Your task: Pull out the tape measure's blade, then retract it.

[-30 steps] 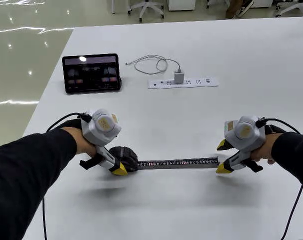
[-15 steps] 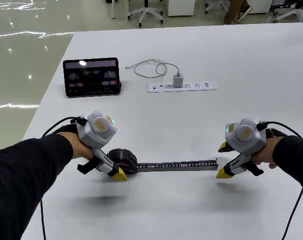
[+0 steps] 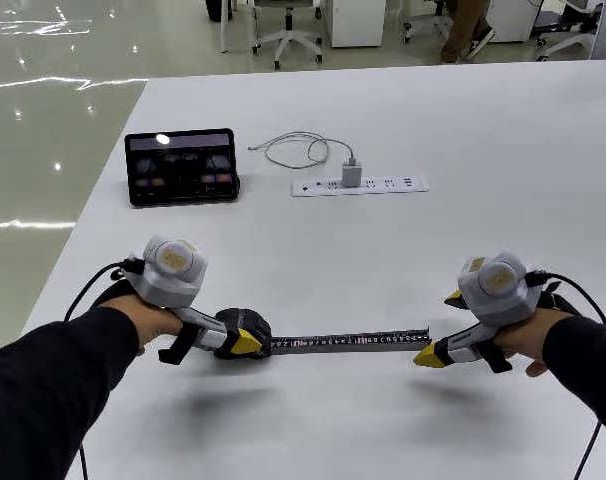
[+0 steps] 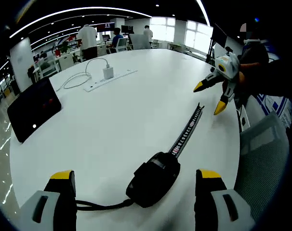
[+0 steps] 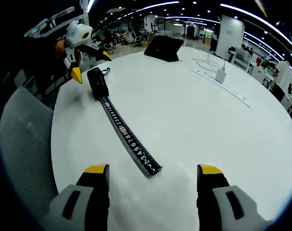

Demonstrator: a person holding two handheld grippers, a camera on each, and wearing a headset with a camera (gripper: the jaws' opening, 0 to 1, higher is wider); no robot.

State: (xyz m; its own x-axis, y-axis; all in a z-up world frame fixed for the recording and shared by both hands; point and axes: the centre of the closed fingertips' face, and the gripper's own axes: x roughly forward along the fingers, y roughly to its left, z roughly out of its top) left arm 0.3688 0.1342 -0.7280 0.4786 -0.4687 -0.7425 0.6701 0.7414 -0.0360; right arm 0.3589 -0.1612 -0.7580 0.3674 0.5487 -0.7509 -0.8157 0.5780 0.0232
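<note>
A black tape measure case (image 3: 241,331) lies on the white table (image 3: 403,250) with its blade (image 3: 348,343) drawn out to the right and lying flat. My left gripper (image 3: 238,338) is at the case, open. In the left gripper view the case (image 4: 153,179) sits between the wide-apart yellow-tipped fingers (image 4: 63,176) without touching them, and the blade (image 4: 187,132) runs toward the right gripper (image 4: 217,89). My right gripper (image 3: 435,330) is open just past the blade's free end. In the right gripper view the blade (image 5: 126,137) ends between the fingertips (image 5: 209,169).
At the back left stands a dark tablet (image 3: 181,166). Beside it lies a white power strip (image 3: 358,184) with a plugged charger and a looped cable (image 3: 293,148). The table's left edge (image 3: 83,230) drops to a shiny floor. Office chairs (image 3: 283,20) stand beyond the far edge.
My left hand has dropped and swung so the gripper points rightward at the case. The right gripper sits a little lower. The blade stays drawn out at about the same length.
</note>
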